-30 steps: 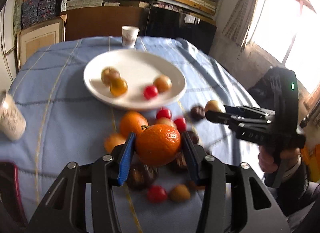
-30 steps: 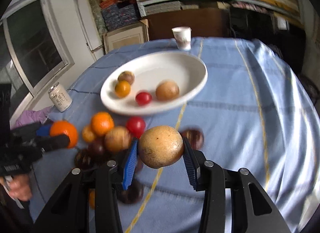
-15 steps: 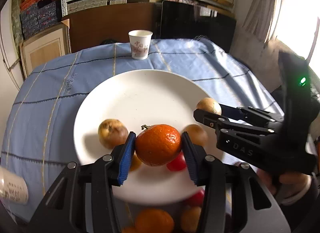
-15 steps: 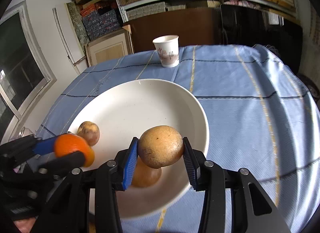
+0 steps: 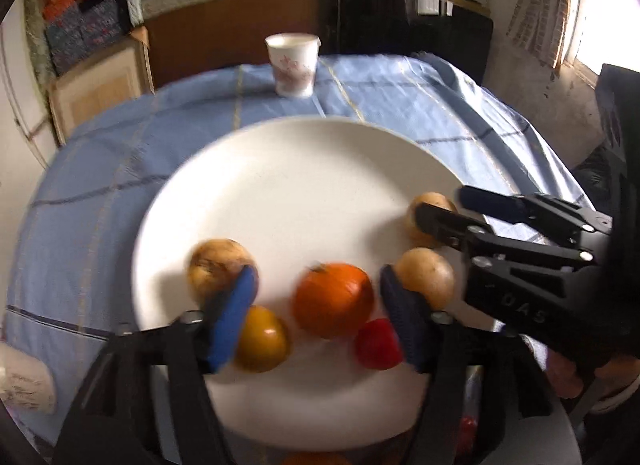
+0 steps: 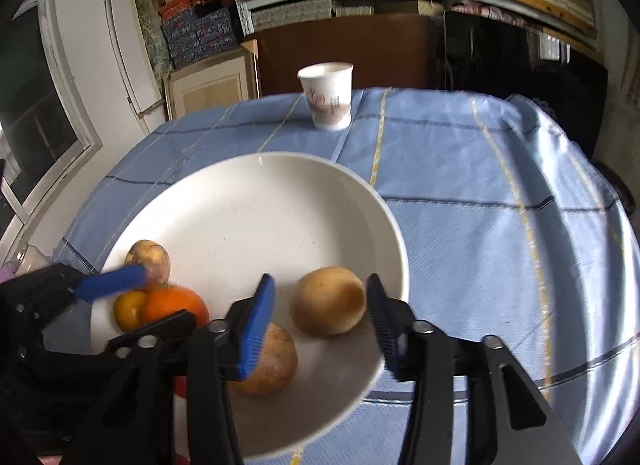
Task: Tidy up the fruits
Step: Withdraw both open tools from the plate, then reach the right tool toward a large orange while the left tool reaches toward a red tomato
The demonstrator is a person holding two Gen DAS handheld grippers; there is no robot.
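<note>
You had six fruits on the round white ceramic plate, lying from its 3 o'clock round to its 9 o'clock rim, and, judging by slivers of orange and red past the plate's 6 o'clock edge, some fruit was left on the blue checked tablecloth. Your left gripper stood wide, the round orange mandarin loose between its blue pads without visible contact. Your right gripper was equally wide around the tan round fruit, which rested on the plate near its 4 o'clock rim.
</note>
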